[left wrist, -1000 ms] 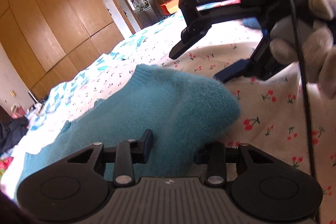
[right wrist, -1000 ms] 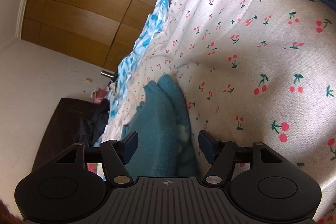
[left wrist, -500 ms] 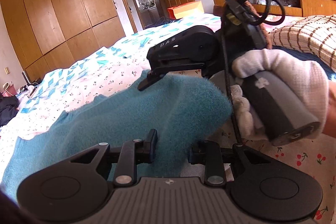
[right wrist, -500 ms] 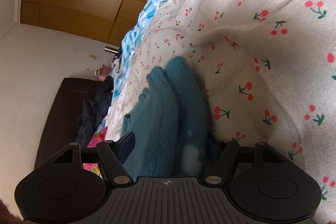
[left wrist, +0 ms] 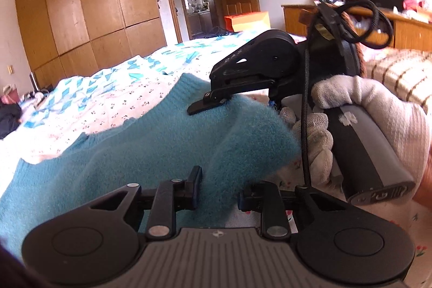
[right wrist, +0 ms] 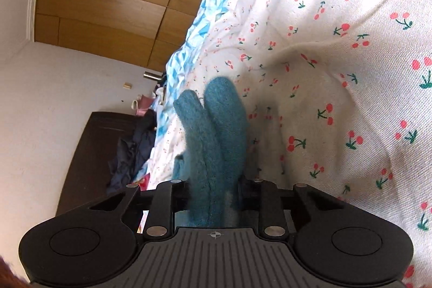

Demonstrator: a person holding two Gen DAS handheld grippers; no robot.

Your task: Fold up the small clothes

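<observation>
Nearest the right wrist camera, the right gripper (right wrist: 214,196) has just closed its jaws on a doubled edge of the teal knit (right wrist: 216,142), which a second ago lay loose between them. The left gripper (left wrist: 218,186) has been closing too and now pinches the knit's near corner (left wrist: 162,142). Beyond, the knit lifts off the cherry sheet (right wrist: 337,50). With both corners held, the fold can likely begin.

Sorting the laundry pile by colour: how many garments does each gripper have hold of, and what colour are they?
Teal fuzzy knit garment: 1, pinched by both the left gripper and the right gripper, which has just been closing on it.
Other colours held: 0
Total: 1
</observation>
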